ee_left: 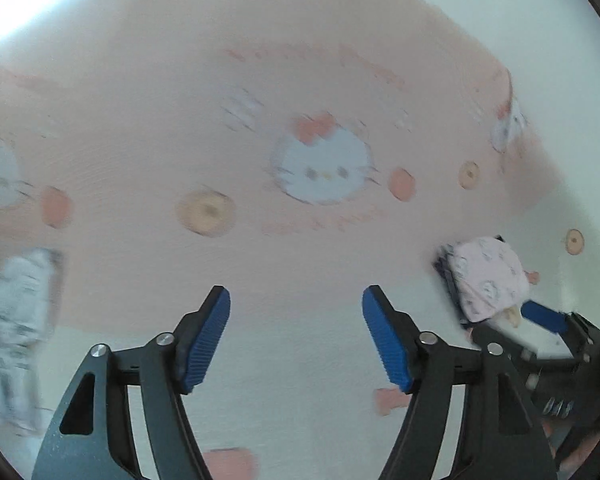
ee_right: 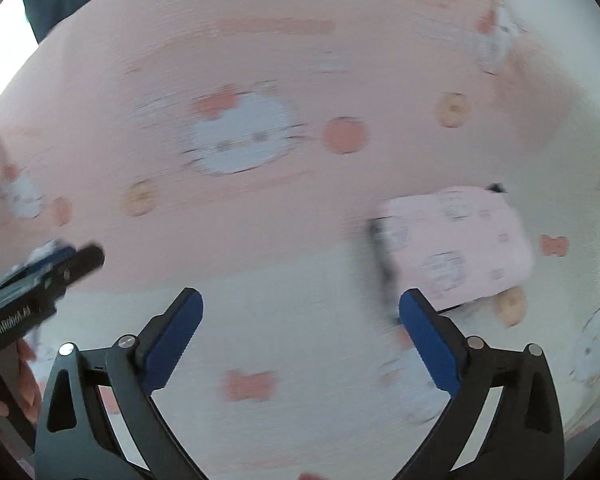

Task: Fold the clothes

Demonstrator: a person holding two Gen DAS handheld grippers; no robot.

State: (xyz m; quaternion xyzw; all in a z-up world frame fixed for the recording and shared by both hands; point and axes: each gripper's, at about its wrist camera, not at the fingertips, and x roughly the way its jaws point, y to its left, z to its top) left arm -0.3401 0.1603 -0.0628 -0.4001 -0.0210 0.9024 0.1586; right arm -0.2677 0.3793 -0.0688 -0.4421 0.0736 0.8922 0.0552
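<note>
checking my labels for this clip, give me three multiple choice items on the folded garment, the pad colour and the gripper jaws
1. In the right wrist view, the folded pink garment lies:
A. between the jaws
B. right of the right gripper, on the bedsheet
C. draped over the left gripper

2. The finger pads are:
A. red
B. blue
C. white

3. Both grippers are:
A. open and empty
B. shut on cloth
C. shut on nothing

Answers: B, it lies flat on the sheet to the right; B, blue ribbed pads show; A, jaws stand wide with only sheet between.
</note>
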